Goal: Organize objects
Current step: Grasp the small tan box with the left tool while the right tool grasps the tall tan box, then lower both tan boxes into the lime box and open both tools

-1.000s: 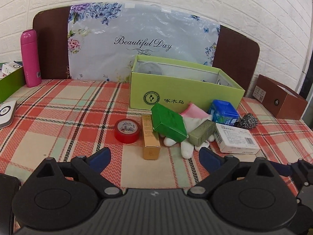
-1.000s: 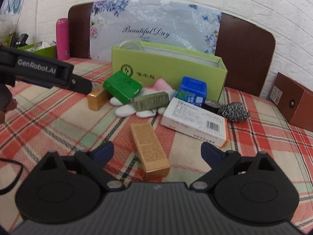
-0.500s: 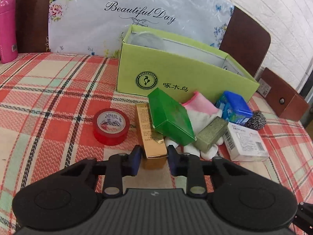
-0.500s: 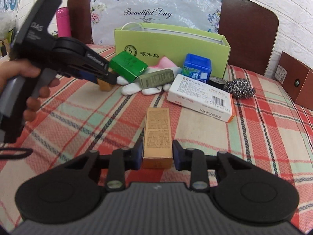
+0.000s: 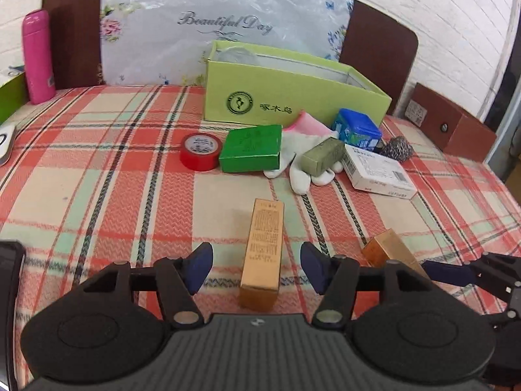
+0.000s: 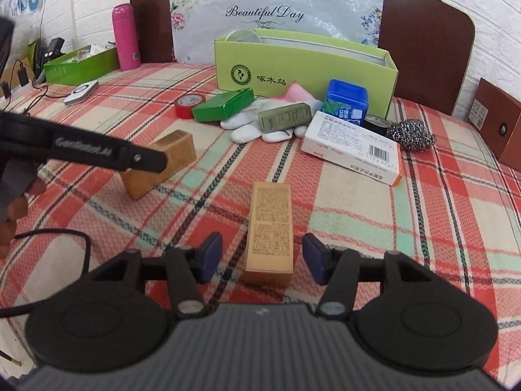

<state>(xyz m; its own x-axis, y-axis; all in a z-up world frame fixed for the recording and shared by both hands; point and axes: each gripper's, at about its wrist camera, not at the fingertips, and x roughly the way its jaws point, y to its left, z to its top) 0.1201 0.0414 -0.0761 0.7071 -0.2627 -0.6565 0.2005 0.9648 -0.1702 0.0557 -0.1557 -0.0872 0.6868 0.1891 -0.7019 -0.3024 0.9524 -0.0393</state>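
Observation:
Two gold cartons lie on the plaid cloth. In the left wrist view one gold carton (image 5: pixel 262 254) rests lengthwise between the fingers of my left gripper (image 5: pixel 257 268). Its jaws are opening and the pads stand clear of the carton's sides. The second gold carton (image 6: pixel 270 228) lies the same way inside my right gripper (image 6: pixel 260 257), whose jaws are also opening with gaps on both sides. From the right wrist view the left carton (image 6: pixel 162 166) sits behind the left gripper's finger (image 6: pixel 97 154). The open lime-green box (image 5: pixel 293 97) stands at the back.
In front of the lime box lie a red tape roll (image 5: pixel 200 151), a green box (image 5: pixel 250 153), white gloves (image 5: pixel 299 176), an olive carton (image 5: pixel 322 156), a blue tin (image 5: pixel 358 128), a white medicine box (image 5: pixel 377 172) and a steel scourer (image 5: pixel 397 150). A pink bottle (image 5: pixel 39 58) stands far left, a brown box (image 5: pixel 456 127) far right.
Both grippers went from wide open to shut on the gold cartons, then opened off them. The left carton was pulled from beside the green box toward the front; the green box now lies flat.

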